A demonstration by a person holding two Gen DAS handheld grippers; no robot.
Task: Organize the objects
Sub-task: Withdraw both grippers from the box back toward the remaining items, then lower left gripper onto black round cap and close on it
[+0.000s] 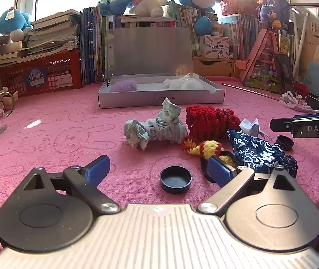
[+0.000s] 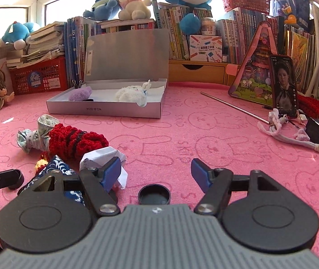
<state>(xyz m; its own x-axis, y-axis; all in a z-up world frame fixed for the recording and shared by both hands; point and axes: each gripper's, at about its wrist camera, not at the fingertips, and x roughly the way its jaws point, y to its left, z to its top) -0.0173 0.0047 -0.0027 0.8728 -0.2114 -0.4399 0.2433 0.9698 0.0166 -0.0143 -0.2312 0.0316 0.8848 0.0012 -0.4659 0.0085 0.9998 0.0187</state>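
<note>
- left gripper (image 1: 158,170) jaws spread wide, holding nothing, small round black cap (image 1: 175,178) on pink bunny-print cloth (image 1: 58,139) between its blue fingers, lower centre
- right gripper (image 2: 156,171) jaws apart, empty, another black round cap (image 2: 154,194) between them
- red crocheted bundle (image 1: 208,121), striped fabric roll (image 1: 157,130), navy floral pouch (image 1: 256,150) centre-right
- open silver box (image 1: 159,94) upper centre, holding a purple pom (image 1: 123,85) and a white plush (image 1: 183,83)

Both wrist views sit low, near the cloth — facing the shared open box (image 1: 161,99).

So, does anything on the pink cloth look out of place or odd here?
Nothing is damaged or spilled. The odd part is the loose heap: striped cloth bundle, red knitted piece, blue patterned pouch and crumpled paper lie jumbled outside the open grey box.
</note>
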